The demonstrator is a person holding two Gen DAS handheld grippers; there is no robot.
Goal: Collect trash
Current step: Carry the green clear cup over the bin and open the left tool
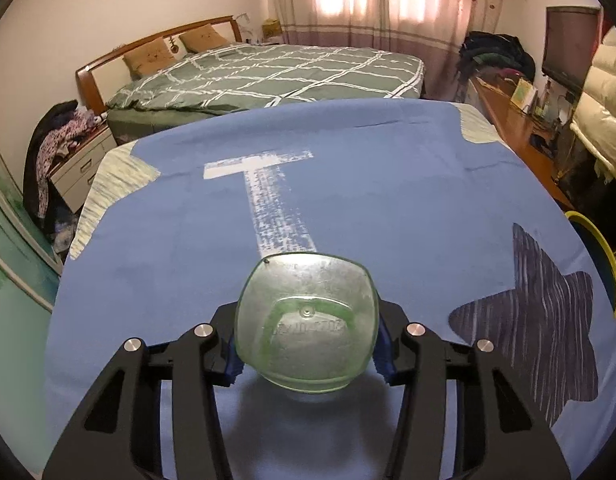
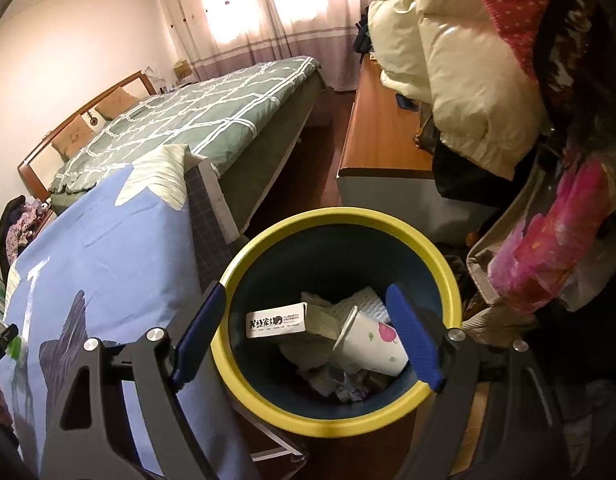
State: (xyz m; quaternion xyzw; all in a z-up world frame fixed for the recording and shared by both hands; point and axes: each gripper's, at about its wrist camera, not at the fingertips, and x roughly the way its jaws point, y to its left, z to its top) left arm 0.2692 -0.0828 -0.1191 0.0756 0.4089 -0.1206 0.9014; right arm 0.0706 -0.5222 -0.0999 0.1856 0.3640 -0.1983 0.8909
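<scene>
- Two views: my left one looks over a table under a blue cloth (image 1: 387,208) marked with a white T (image 1: 268,192) and a dark star (image 1: 539,336); a bed (image 1: 268,76) with a green checked cover stands beyond at 12 o'clock.
- At 3 o'clock in my left view I see the yellow rim of the bin (image 1: 603,256) past the table edge.
- On my right side, cream padded coats (image 2: 459,80) and a pink flowered cloth (image 2: 547,252) hang close by the bin from 1 to 3 o'clock.
- My left gripper (image 1: 308,344) is clenched on a clear greenish plastic cup (image 1: 306,322), its blue pads pressing the sides at 9 and 3 o'clock, the cup's base facing my camera.
- My right gripper (image 2: 308,336) is spread wide and holds nothing; it hangs over the bin (image 2: 327,292).
- Inside the bin, between my right fingers, lie a white box (image 2: 276,320), a paper cup (image 2: 371,344) and crumpled paper.
</scene>
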